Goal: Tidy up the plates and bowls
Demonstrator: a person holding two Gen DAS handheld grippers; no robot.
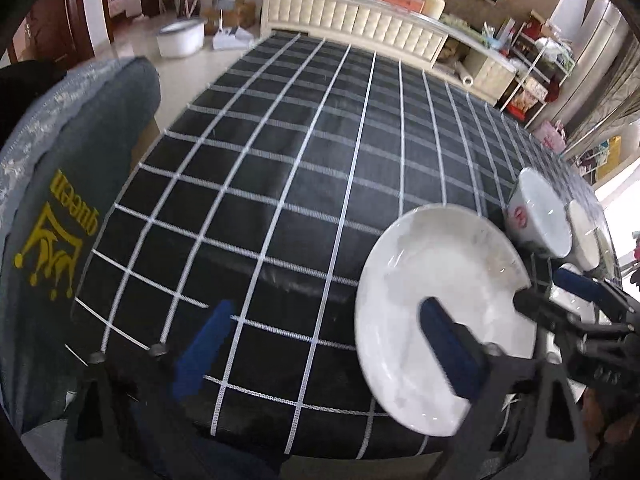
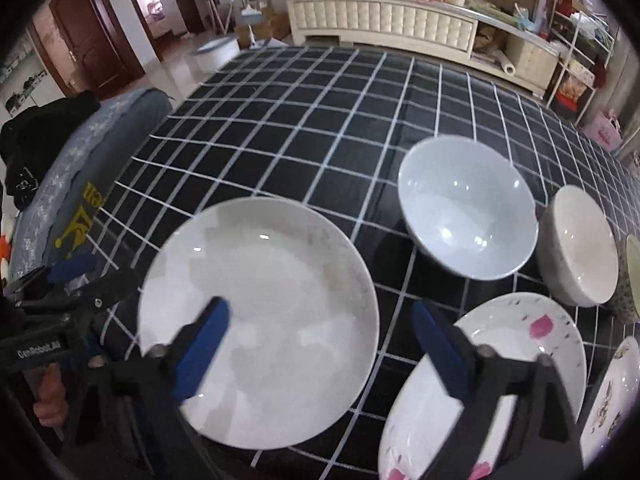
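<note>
At right edge, floral plate [image 2: 612, 396] cut off

Daylight from right, glare on plate [image 2: 260, 320], fisheye edges dark, slight blur

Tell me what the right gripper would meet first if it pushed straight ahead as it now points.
Probably bare checked tablecloth. The right gripper is open, its jaws straddling the gap between the plain white plate and the pink-flecked plate. Further along that line sits the pale bowl, though depth is unclear.
</note>
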